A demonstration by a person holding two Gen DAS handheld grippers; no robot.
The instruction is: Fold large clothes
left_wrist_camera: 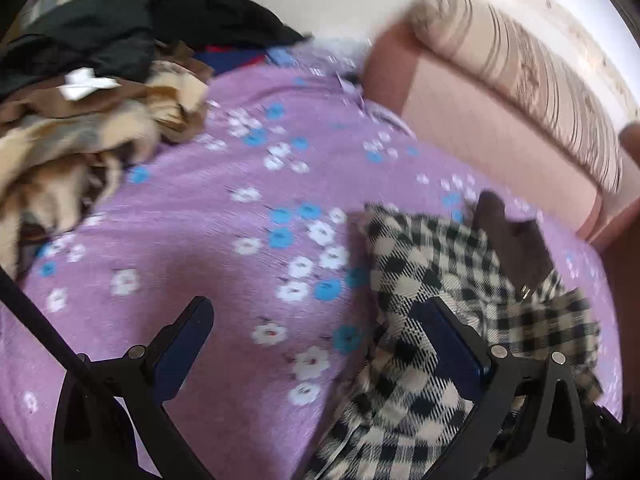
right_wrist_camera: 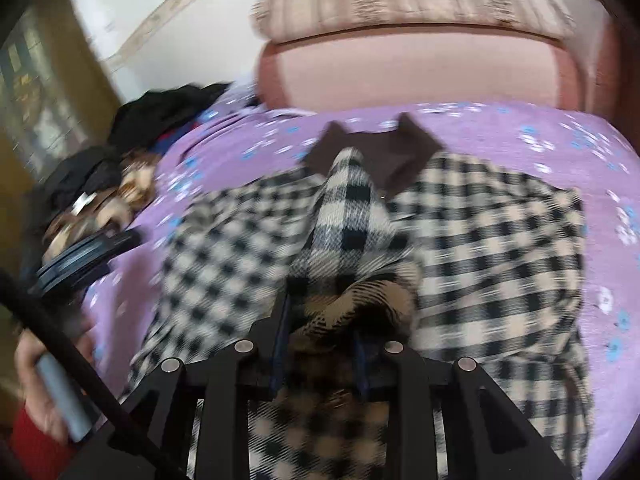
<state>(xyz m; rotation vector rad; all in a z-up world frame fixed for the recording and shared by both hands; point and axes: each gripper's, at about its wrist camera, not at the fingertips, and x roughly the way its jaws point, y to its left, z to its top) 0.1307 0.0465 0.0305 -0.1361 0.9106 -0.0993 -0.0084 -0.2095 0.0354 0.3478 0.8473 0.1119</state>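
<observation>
Lying spread on the bed (right_wrist_camera: 500, 136), the checked coat (right_wrist_camera: 480, 248) covers much of the purple flowered sheet, its brown collar (right_wrist_camera: 384, 152) pointing toward the pink headboard (right_wrist_camera: 400, 76) at the far edge. A striped pillow (right_wrist_camera: 400, 4) rests along the top of that headboard.

The right tool (right_wrist_camera: 320, 320) sits low over the near part of the coat with a bunched fold of checked cloth rising between its two fingers; the jaws stand partly apart, and the blur hides whether the pads press on the cloth (so I cannot tell if it grips or has let go).

The left tool (left_wrist_camera: 316, 320) hangs over the sheet with its jaws spread wide and nothing between them. Its left finger (left_wrist_camera: 188, 336) is above bare sheet, while its right finger (left_wrist_camera: 452, 344) lies over the edge of the coat. In the right wrist view that same tool shows at the left side of the bed, with a hand (right_wrist_camera: 40, 368) and a red sleeve below it.

A heap of other clothes (left_wrist_camera: 80, 92) (black, brown and tan) is piled at the far left corner of the bed.
</observation>
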